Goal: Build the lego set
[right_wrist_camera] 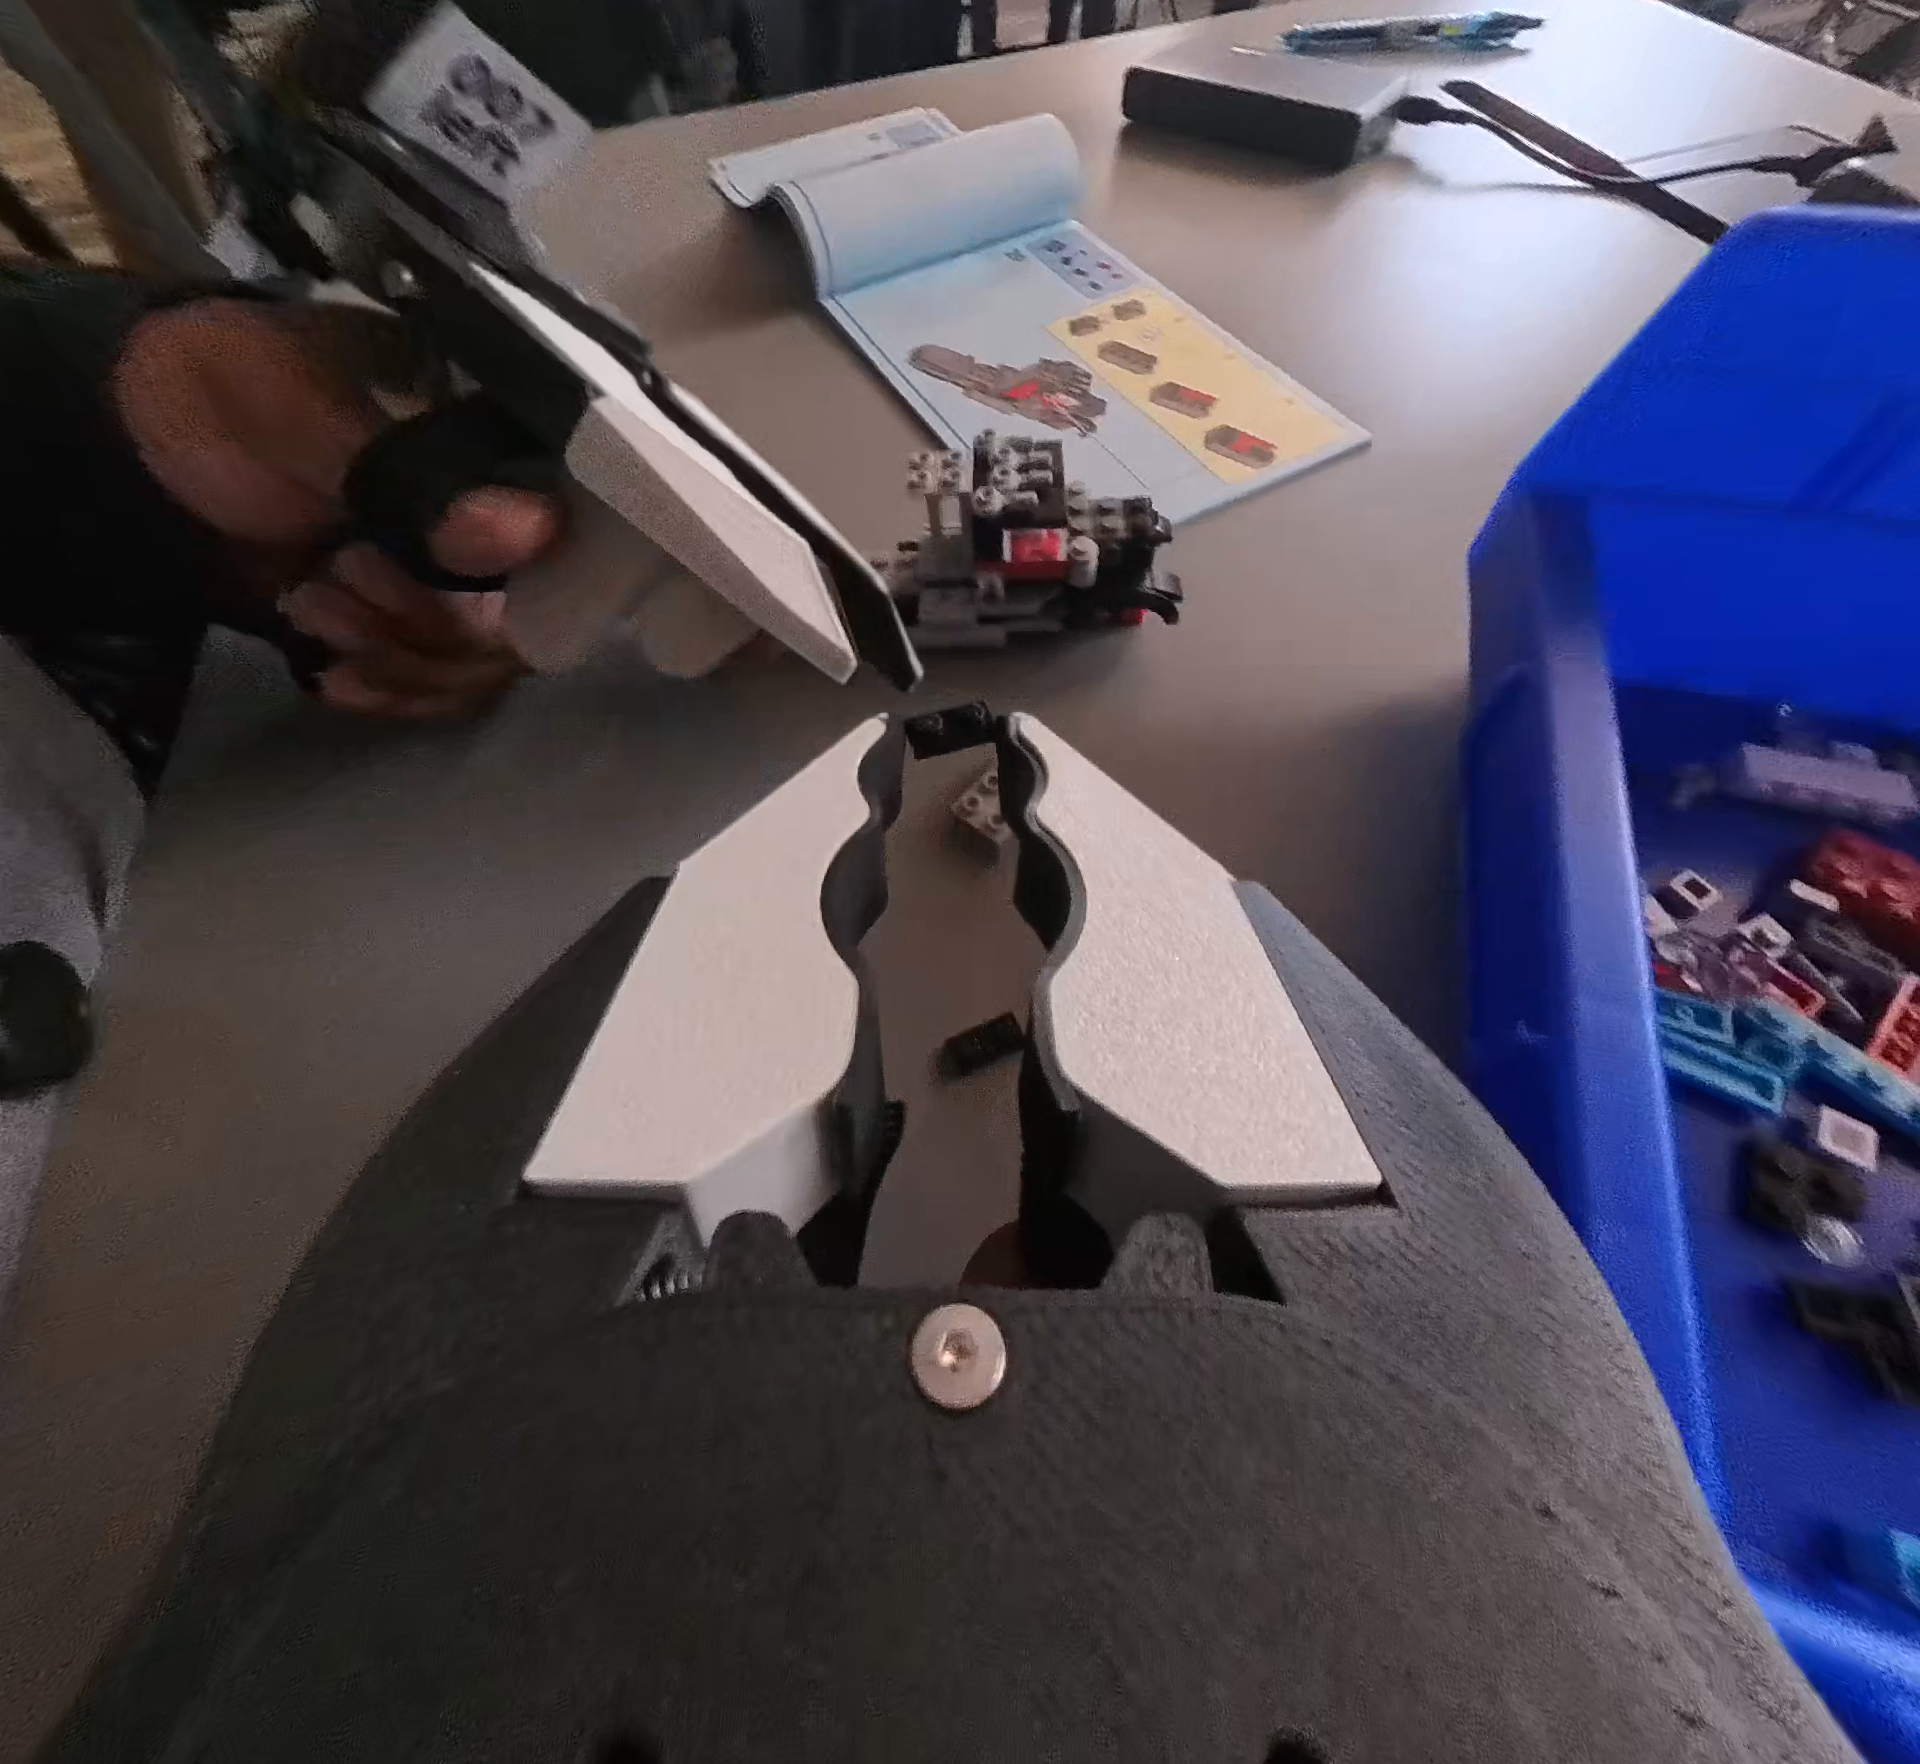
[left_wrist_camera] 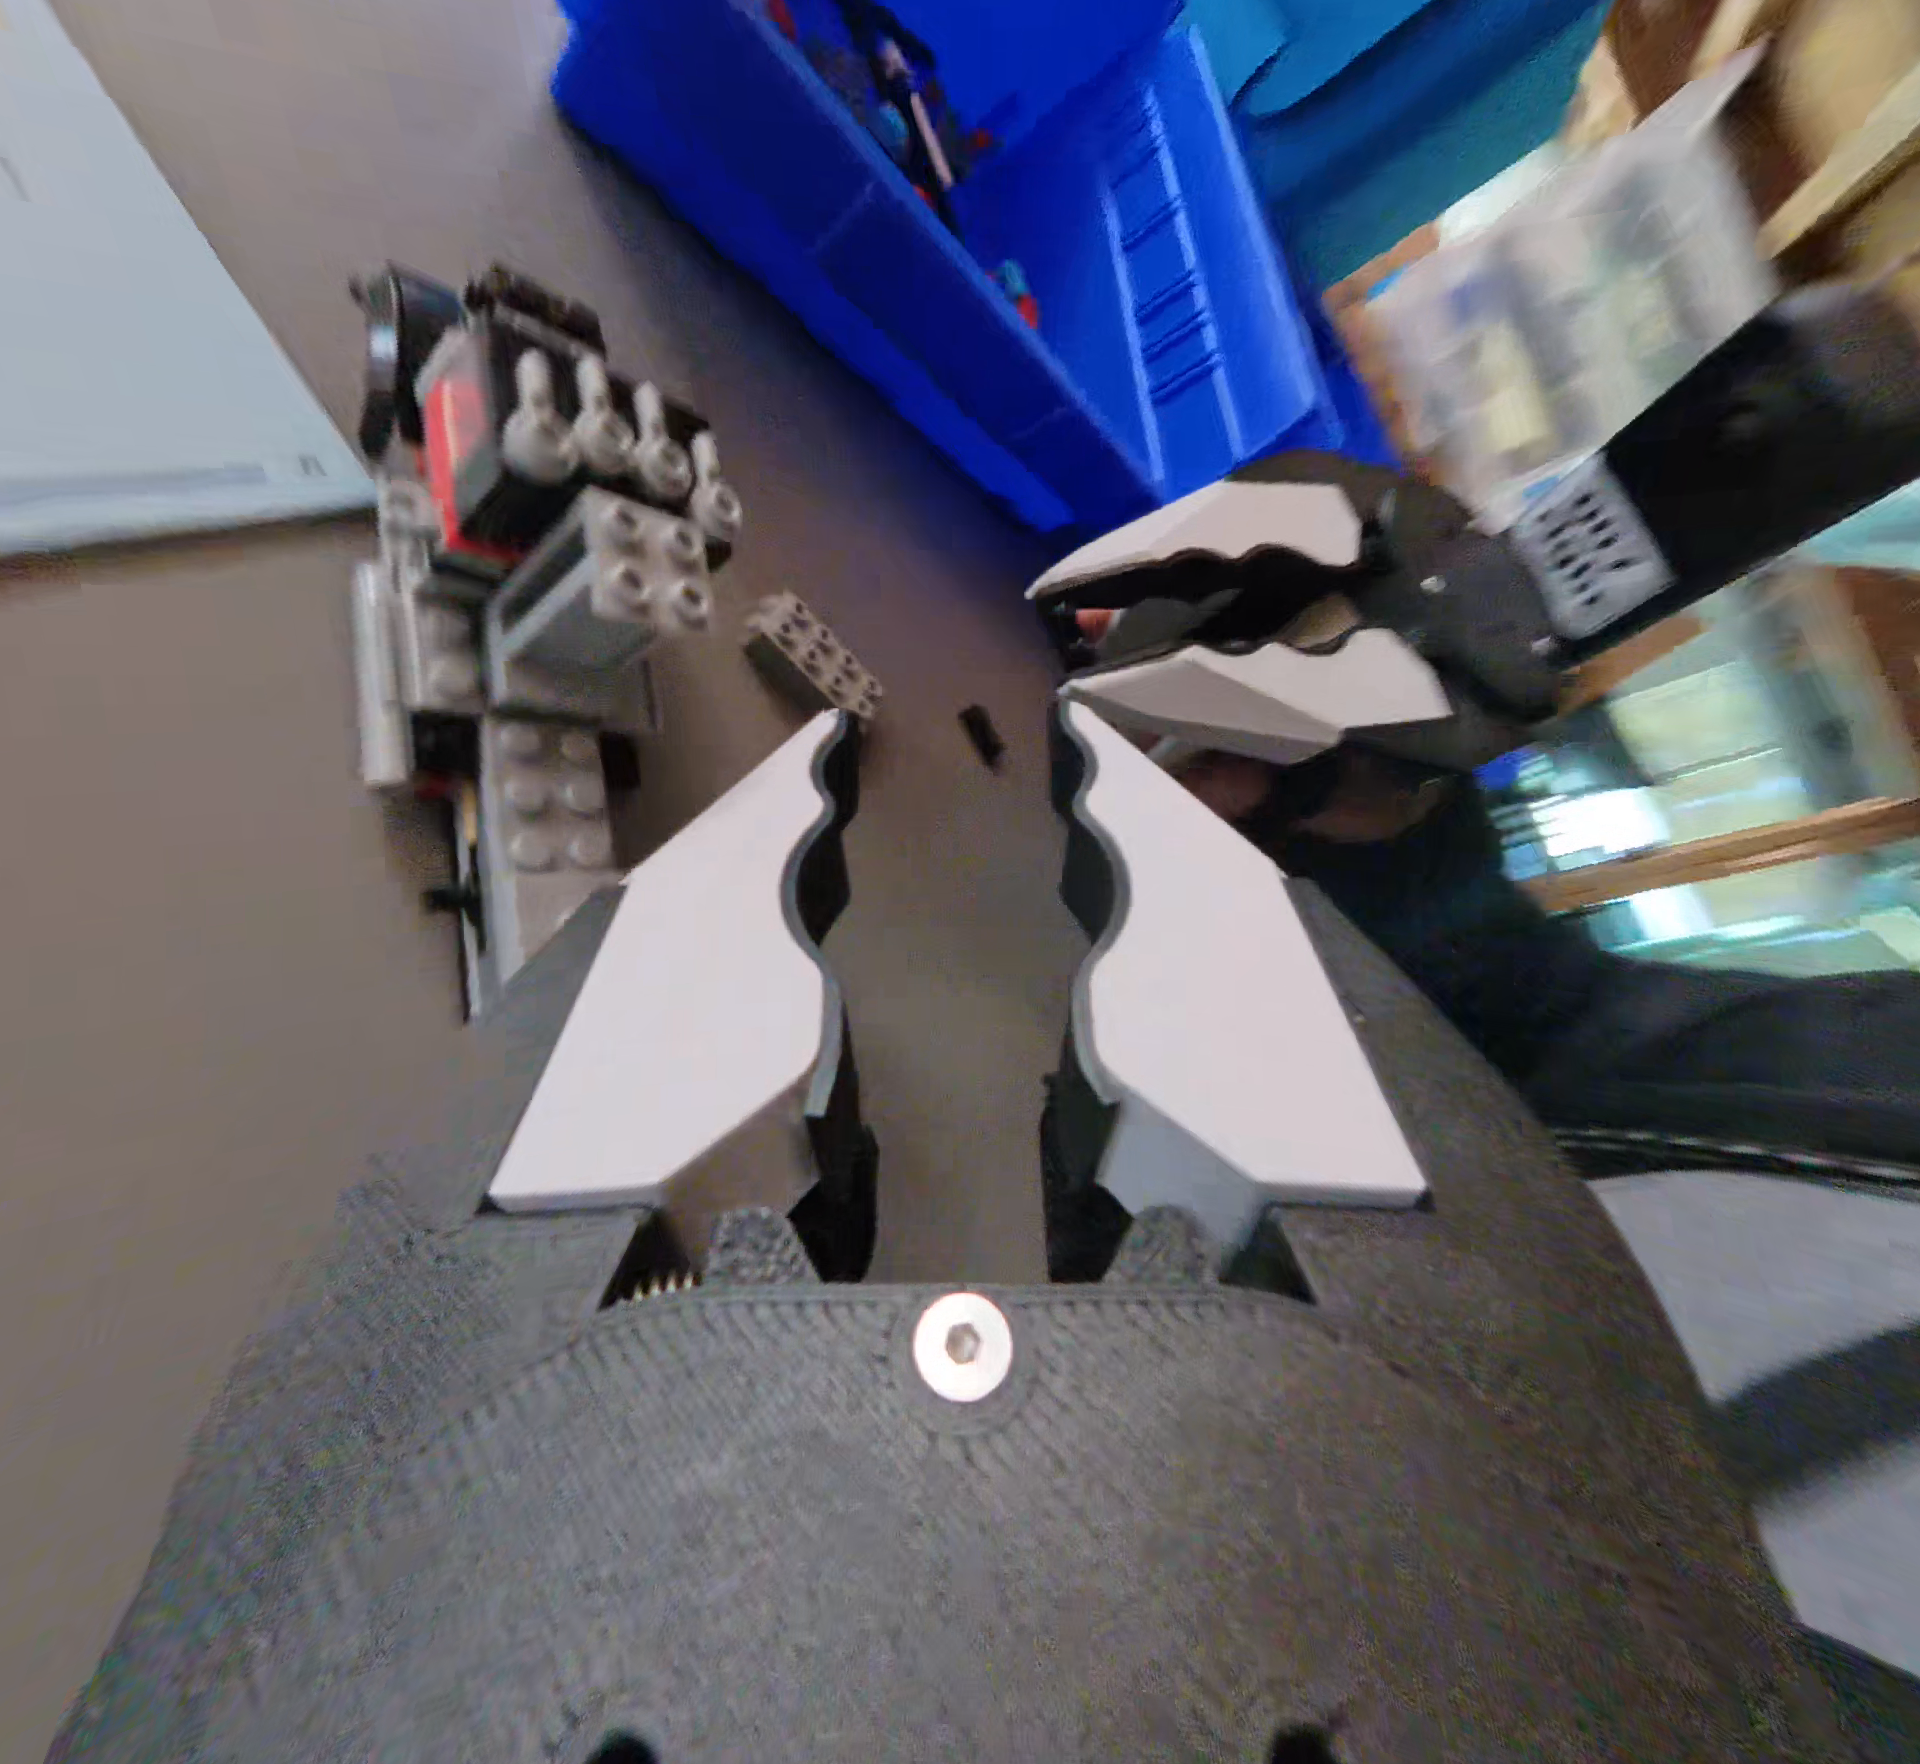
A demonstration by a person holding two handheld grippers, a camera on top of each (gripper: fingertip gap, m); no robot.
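Right gripper (right_wrist_camera: 943,727) fingers pinching 1 small black piece (right_wrist_camera: 945,729) at tips. Left gripper (left_wrist_camera: 956,727) fingers parted, empty, above counter (left_wrist_camera: 208,831) beside gray brick (left_wrist_camera: 812,654).

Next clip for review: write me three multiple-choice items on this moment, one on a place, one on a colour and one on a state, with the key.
1. Where does the open instruction booklet lie?
A) inside the bin
B) on the table, just beyond the partly built lego model
C) on a chair

2. What colour is the bin that holds the loose pieces?
A) red
B) green
C) blue

3. What state is the right gripper in?
A) wide open and empty
B) fingers closed on a small black piece at their tips
C) holding the whole model

Key:
1 B: the right wrist view shows the booklet's pages flat on the table behind the model.
2 C: the bin's walls are bright blue in both views.
3 B: the black piece spans the gap between the fingertips.
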